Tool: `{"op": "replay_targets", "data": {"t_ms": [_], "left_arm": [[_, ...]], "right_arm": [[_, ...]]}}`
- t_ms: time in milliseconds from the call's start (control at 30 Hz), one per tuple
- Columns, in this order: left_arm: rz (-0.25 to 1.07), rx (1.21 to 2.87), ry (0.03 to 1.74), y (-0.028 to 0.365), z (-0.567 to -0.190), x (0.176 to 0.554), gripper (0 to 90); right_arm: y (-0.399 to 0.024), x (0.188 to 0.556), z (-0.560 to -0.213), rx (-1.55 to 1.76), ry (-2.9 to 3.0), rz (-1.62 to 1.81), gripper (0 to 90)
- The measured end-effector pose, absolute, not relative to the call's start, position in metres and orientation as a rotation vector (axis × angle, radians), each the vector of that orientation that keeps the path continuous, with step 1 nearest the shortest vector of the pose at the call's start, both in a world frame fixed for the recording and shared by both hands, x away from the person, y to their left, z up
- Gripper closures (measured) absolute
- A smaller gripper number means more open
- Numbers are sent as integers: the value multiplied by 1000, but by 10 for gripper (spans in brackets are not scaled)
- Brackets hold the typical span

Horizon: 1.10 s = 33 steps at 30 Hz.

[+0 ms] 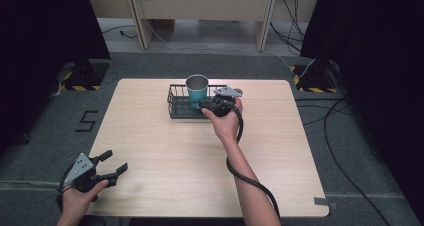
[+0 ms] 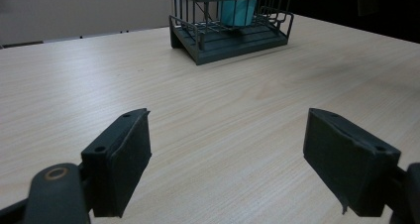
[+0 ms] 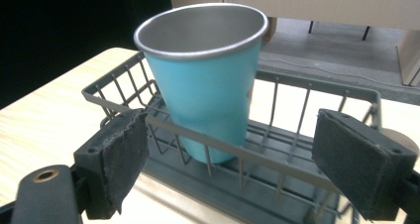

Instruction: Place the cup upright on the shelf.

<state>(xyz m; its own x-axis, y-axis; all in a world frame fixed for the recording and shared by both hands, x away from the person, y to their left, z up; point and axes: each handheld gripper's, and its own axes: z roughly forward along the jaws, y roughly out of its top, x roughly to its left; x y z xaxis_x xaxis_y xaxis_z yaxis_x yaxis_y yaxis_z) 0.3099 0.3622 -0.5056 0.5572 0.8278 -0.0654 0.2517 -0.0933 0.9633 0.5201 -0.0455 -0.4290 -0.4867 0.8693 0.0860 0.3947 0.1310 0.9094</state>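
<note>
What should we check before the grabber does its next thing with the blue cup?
1. Cup upright in the wire basket: ok.
2. Right gripper open, wider than the cup: ok.
3. Right gripper around the cup: not ok; the jaws stand outside the basket's near rail.
4. Cup empty: cannot tell; its bottom is hidden.
5. Left gripper open, resting at the table's near left corner, out of the way: ok.

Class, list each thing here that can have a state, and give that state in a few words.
Blue cup: upright, empty, standing inside the rack.
Wire rack: upright on the table, holding the cup.
Right gripper: open, at the rack's near side.
Left gripper: open, holding nothing, above the table.
</note>
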Motion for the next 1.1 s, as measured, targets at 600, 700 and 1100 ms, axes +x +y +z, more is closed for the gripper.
{"op": "replay_targets", "data": {"t_ms": [600, 700, 1100], "left_arm": [[627, 1639, 926, 362, -505, 310, 178], [627, 1639, 925, 362, -505, 310, 178], [629, 1640, 929, 362, -505, 310, 177]], "right_arm": [[-79, 503, -432, 1247, 1917, 1302, 153], [-87, 498, -433, 1252, 1909, 1301, 153], [-106, 483, -435, 1261, 1899, 1294, 153]]}}
